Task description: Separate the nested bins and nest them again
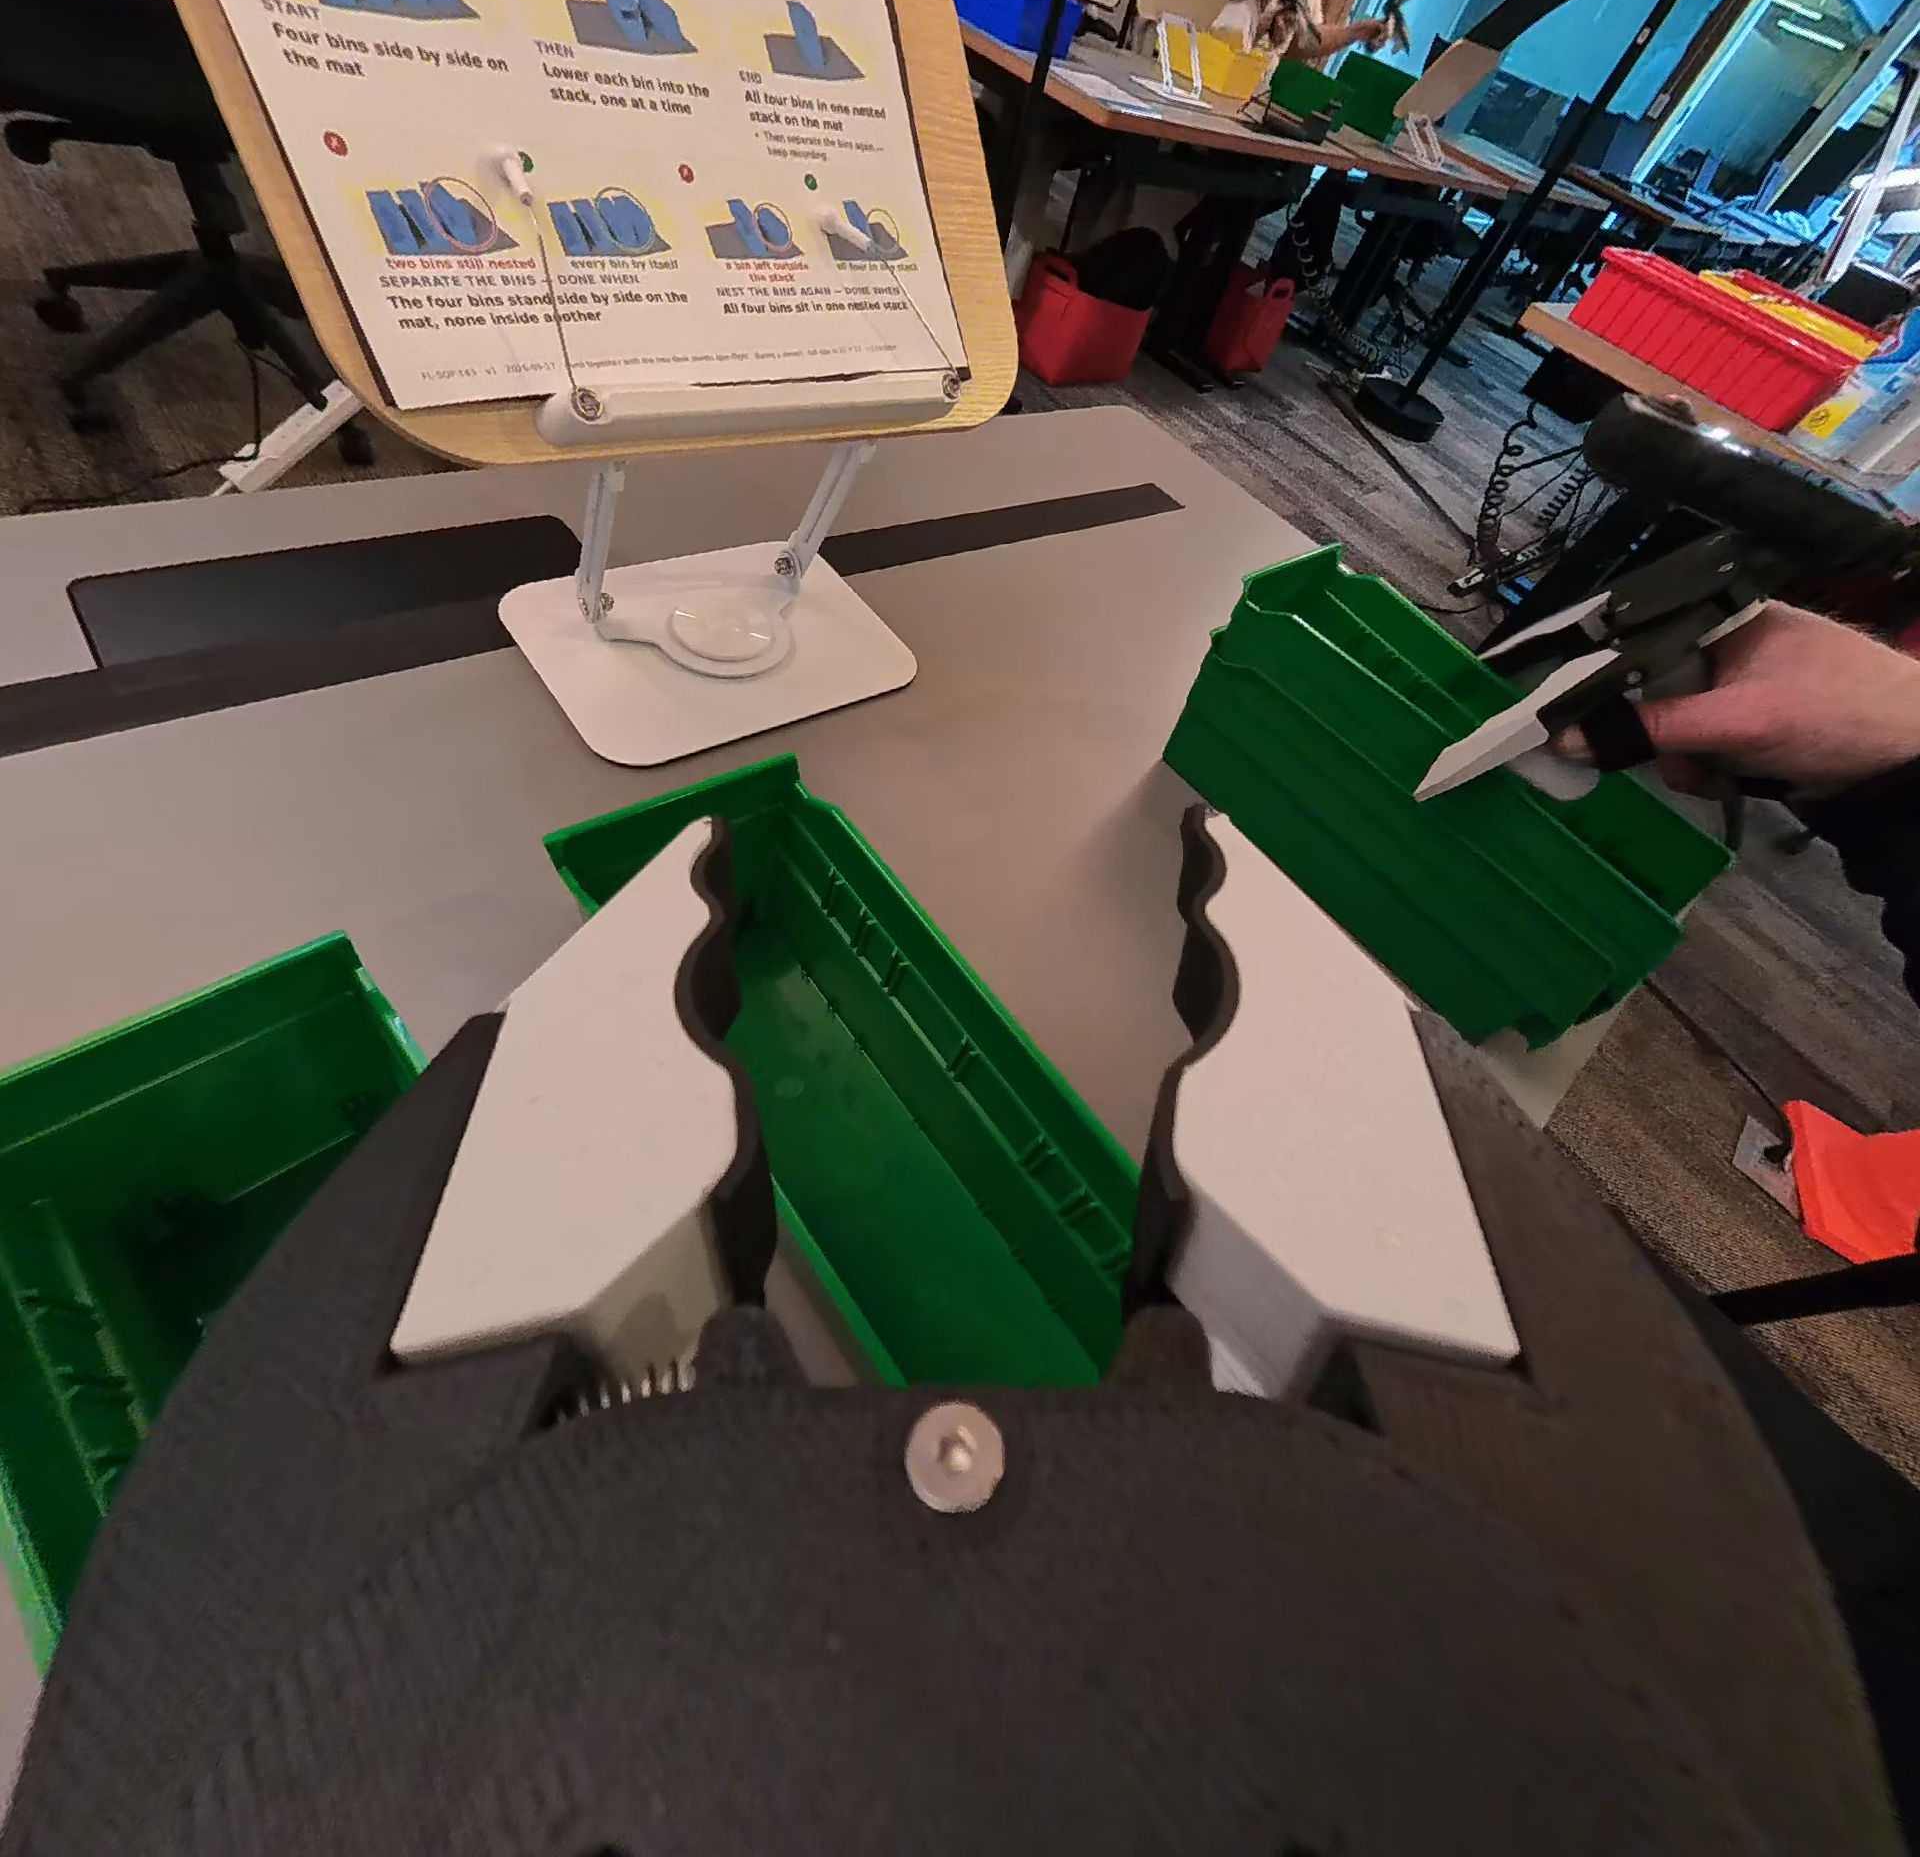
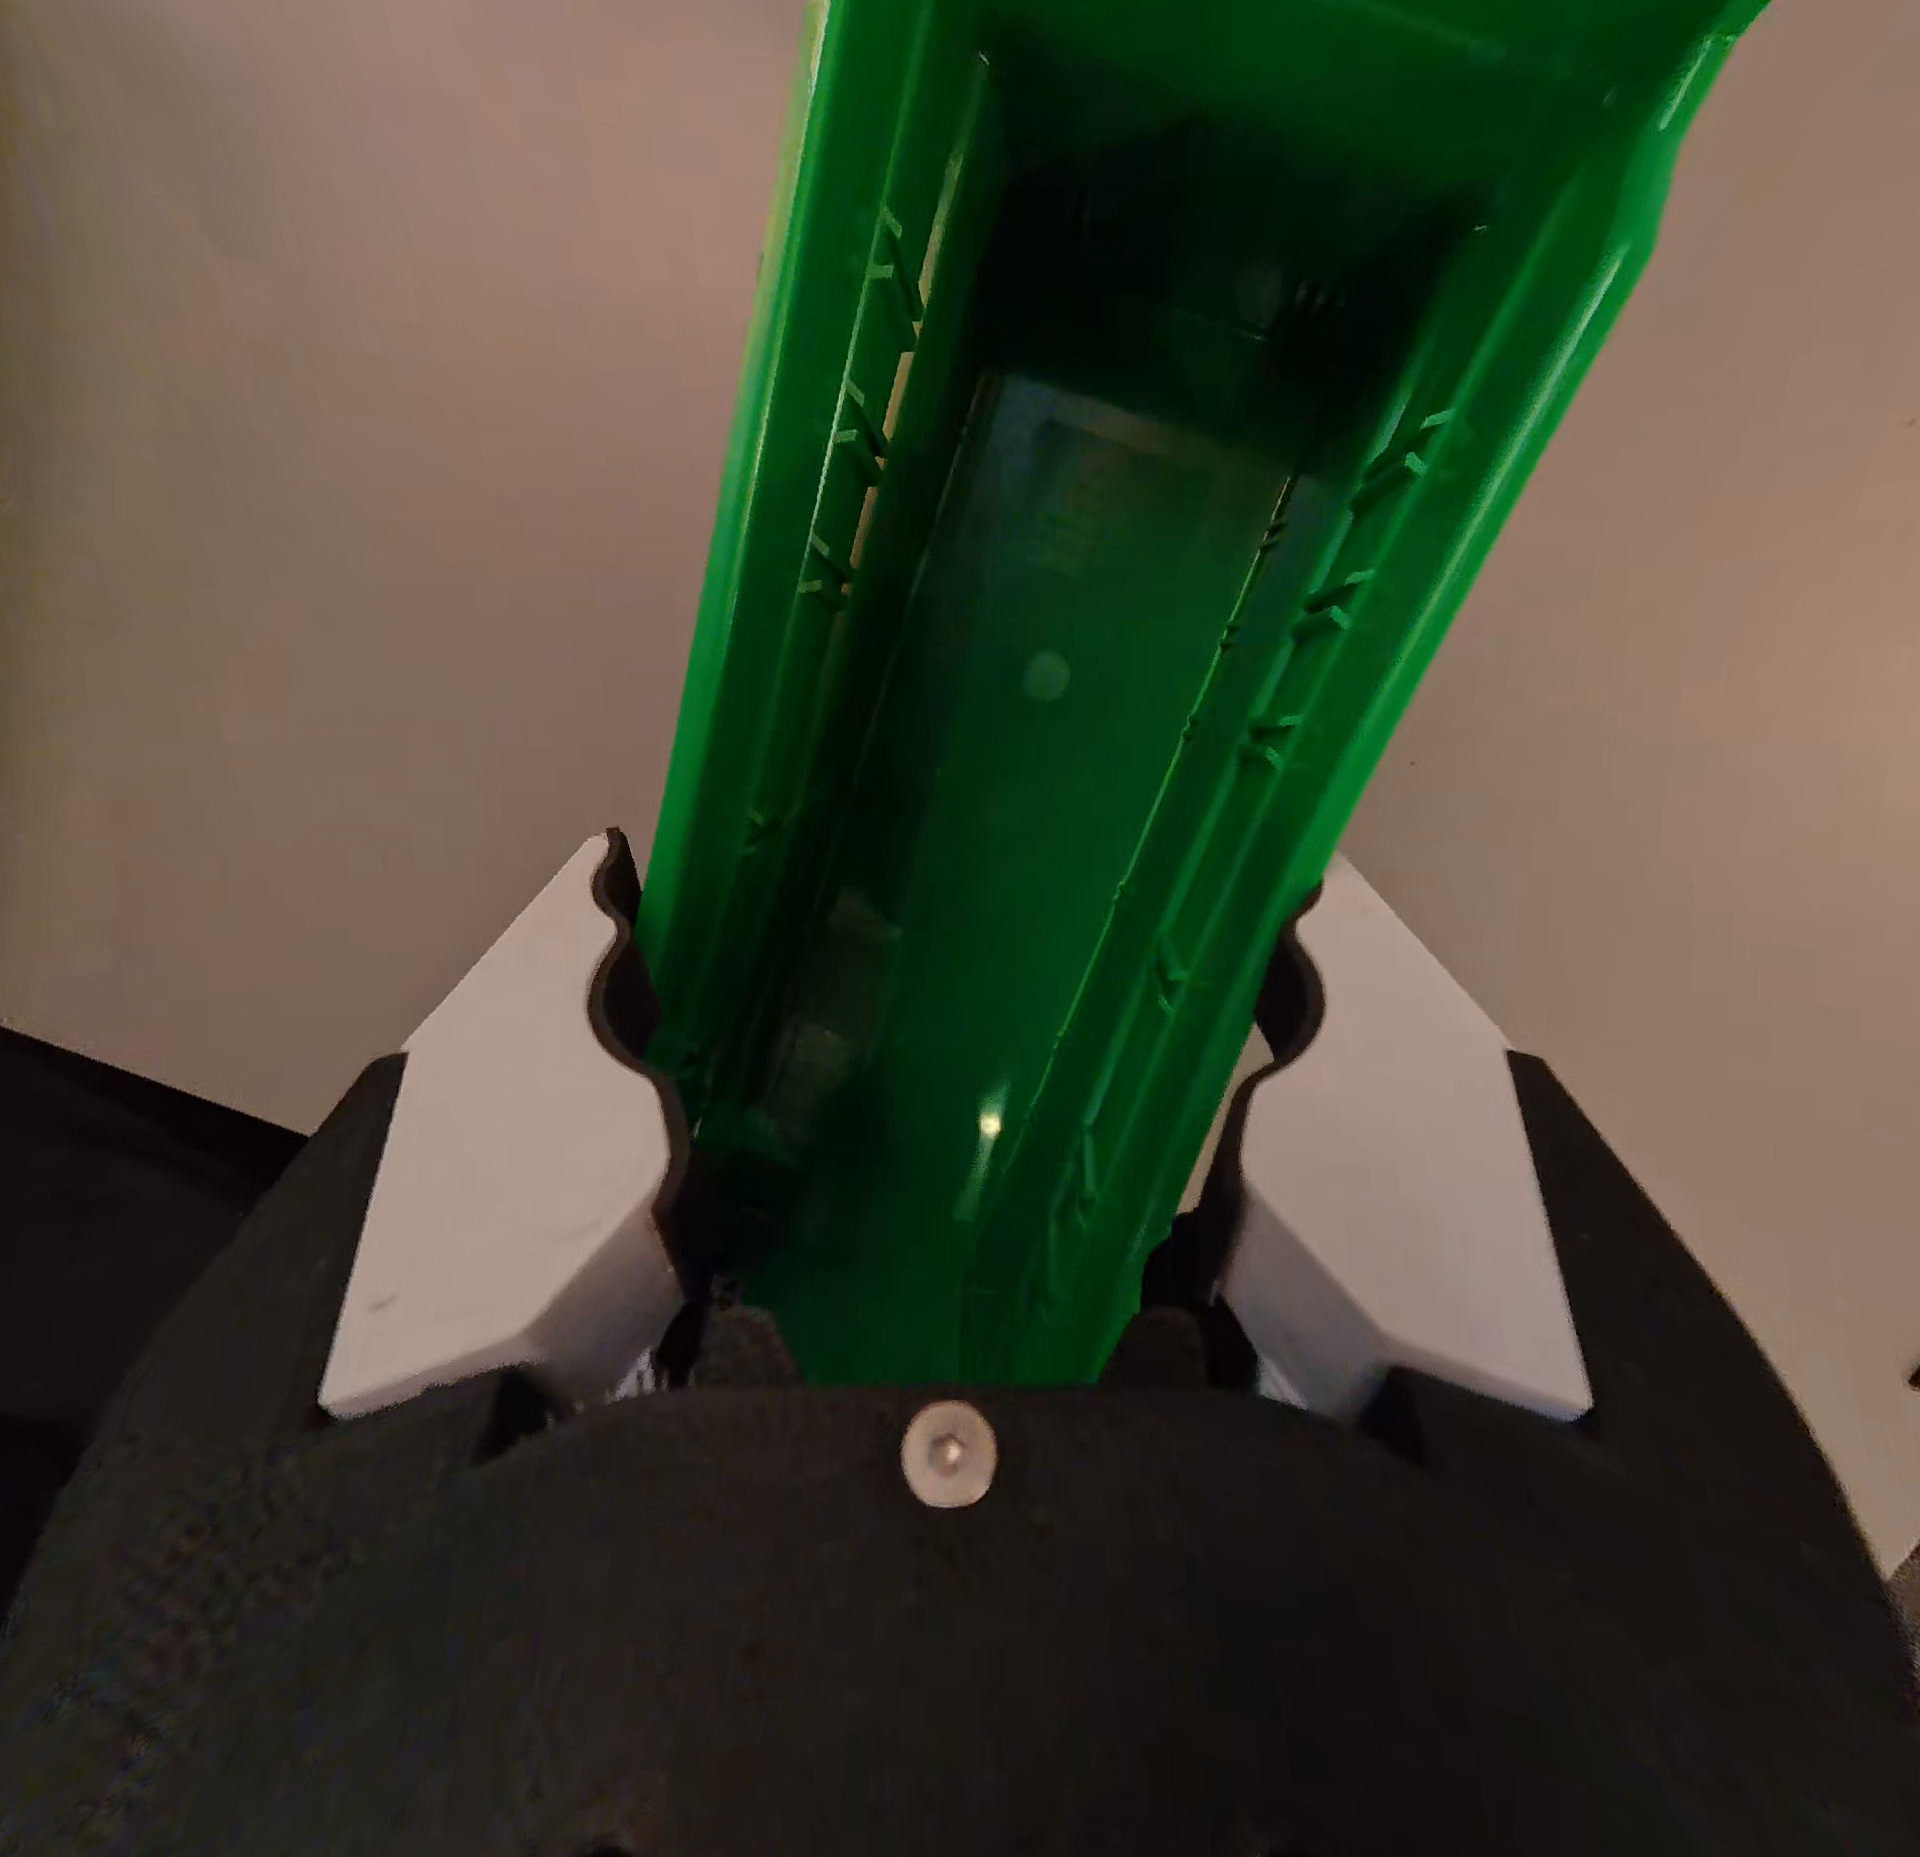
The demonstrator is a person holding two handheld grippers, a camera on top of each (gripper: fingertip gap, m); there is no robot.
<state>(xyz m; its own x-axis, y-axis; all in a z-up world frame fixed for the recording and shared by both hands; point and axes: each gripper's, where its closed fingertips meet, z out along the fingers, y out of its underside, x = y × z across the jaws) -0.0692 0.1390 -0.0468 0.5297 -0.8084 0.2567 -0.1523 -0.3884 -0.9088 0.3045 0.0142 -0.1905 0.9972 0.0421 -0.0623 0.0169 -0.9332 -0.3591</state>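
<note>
Two single bins (image 1: 914,1101) (image 1: 177,1132) sat on the counter (image 1: 312,820); your left gripper (image 1: 956,976) gaped wide, your right gripper (image 2: 956,976) clasped the nested stack (image 2: 1091,560).

Grey table (image 1: 312,820) — two green bins (image 1: 914,1080), white stand (image 1: 707,654) on it.

Two green bins (image 1: 914,1111) (image 1: 177,1132) standing apart, nested stack (image 1: 1434,841) tilted at table edge

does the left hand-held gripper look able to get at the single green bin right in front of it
Probably yes. The left hand-held gripper is open, with the single green bin lying between and below its fingers, nothing over it. The right hand-held gripper is off at the nested stack, out of the way.
</note>
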